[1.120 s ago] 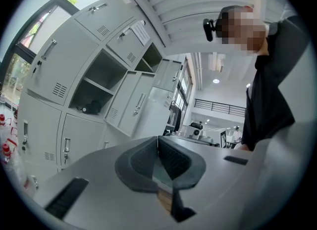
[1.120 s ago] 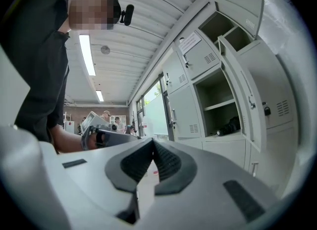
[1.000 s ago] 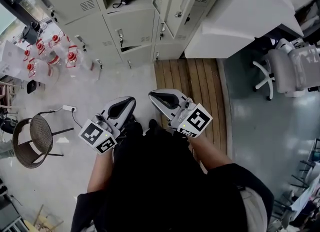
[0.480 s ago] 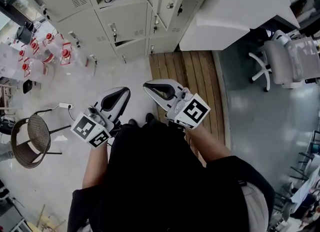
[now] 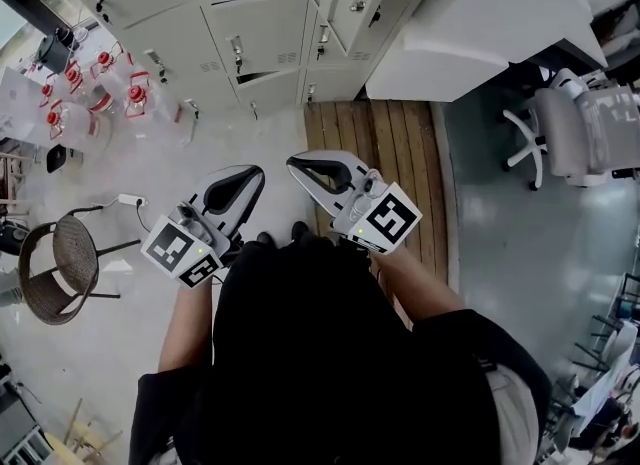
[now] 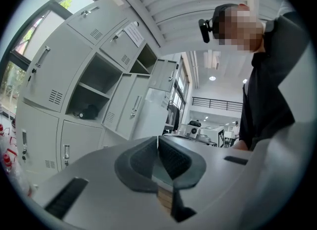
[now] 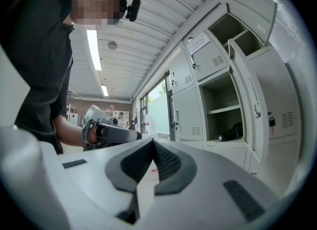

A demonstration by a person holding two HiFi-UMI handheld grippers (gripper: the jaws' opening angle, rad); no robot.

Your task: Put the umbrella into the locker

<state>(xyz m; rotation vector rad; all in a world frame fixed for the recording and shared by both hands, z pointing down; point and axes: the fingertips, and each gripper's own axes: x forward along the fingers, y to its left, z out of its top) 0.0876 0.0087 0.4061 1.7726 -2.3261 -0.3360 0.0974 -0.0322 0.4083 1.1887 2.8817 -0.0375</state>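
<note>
Two tools are out front, held level and side by side. The left tool [image 6: 158, 140] has its jaws pressed together with nothing between them. The right tool [image 7: 152, 142] is the same, pads meeting and empty. In the head view their tips come close to each other over the floor [image 5: 150, 168], near the edge of one wooden platform [image 5: 375, 168].

One umbrella [image 6: 88, 111], black and folded, lies well ahead of both tools on the shelf of an open compartment in the locker [image 5: 250, 48]. The left gripper view has it up and left of the jaws. The right gripper view has it to the right, beside the swung-out door [image 7: 247, 100].

Further out stand one wicker chair [image 5: 55, 268], one office chair [image 5: 575, 133], and a cluster of red-capped bottles [image 5: 135, 98], too crowded to count.
</note>
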